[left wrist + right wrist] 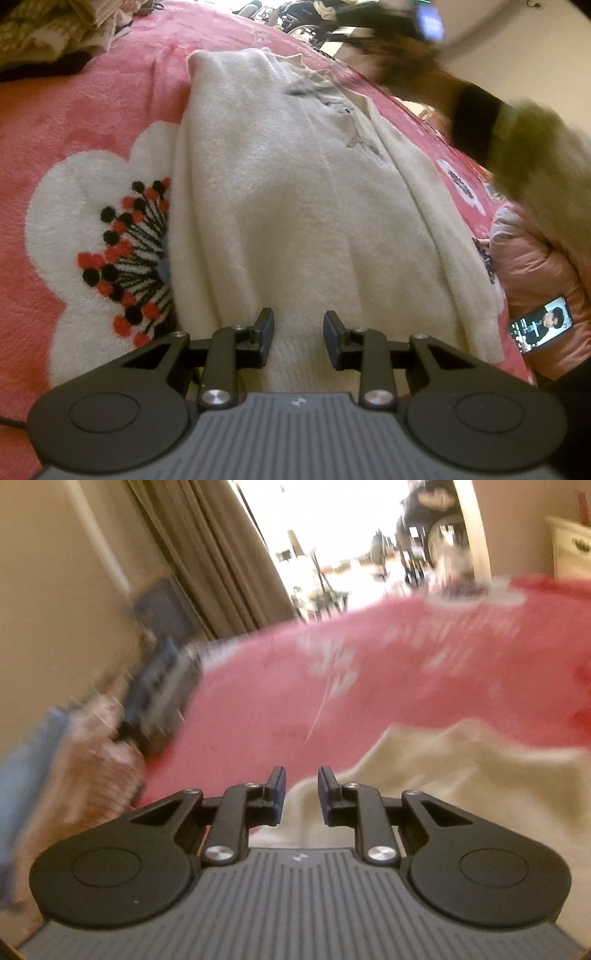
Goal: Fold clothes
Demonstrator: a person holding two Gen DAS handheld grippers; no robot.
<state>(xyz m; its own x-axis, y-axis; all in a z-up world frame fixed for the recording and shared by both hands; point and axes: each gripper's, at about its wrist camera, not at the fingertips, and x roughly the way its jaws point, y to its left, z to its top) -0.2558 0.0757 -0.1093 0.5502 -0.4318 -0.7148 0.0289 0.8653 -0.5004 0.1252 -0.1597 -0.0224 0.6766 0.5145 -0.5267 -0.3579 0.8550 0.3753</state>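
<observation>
Pink blanket point(92, 110) under cream sweater point(295, 221) | soft, limp; grip hem | left gripper point(298, 334), right gripper point(301, 794) parted, empty

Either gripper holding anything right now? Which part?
Nothing held. The left gripper is open above the hem end of the cream fuzzy knit sweater; the right gripper is open too, nothing between its jaws.

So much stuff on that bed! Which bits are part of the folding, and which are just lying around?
Part of the job:
- cream sweater, spread on the pink blanket
- left hand-held gripper, open over its hem
- right hand-held gripper, open at its edge

Just lying about:
- phone with a lit screen
- heap of clothes at the far corner
- curtain
</observation>
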